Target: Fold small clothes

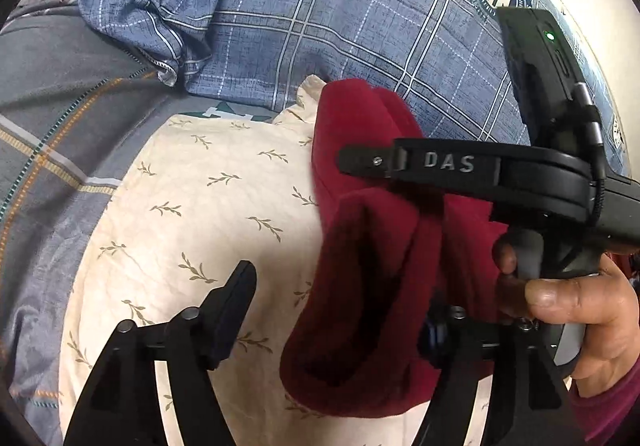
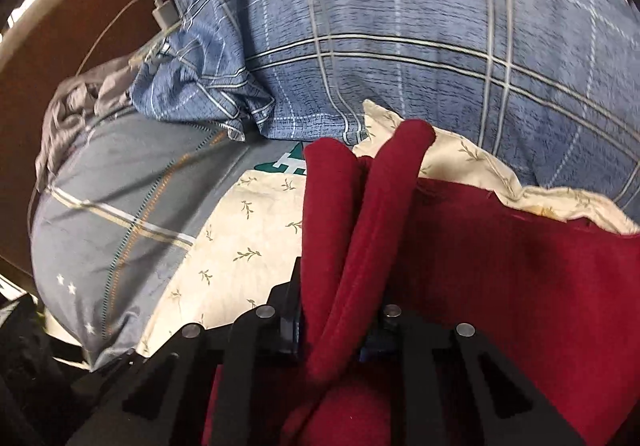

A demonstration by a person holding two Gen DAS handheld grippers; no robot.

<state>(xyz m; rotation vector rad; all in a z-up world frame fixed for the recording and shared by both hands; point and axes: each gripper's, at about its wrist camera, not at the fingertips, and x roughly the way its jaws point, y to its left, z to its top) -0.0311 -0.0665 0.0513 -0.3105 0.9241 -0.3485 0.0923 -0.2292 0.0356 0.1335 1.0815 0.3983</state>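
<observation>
Deep red, plain, soft knit garment (image 1: pixel 372 254); cream cotton pillowcase (image 1: pixel 208 214) sprigged with small olive-green leaf twigs; far blue quilt cover (image 1: pixel 320 26) checked in white and dark lines; left grey bedsheet (image 1: pixel 72 118) striped orange, teal and white; both grippers black

Both pictures are bright and bend into a round shape, with black corners. In the left wrist view a white glare glows far ahead and right of the left gripper (image 1: pixel 336 310). The red cloth (image 1: pixel 360 318) is dark in its folds. The blue checked blanket (image 2: pixel 440 46) looks smeared ahead of the right gripper (image 2: pixel 334 310).
</observation>
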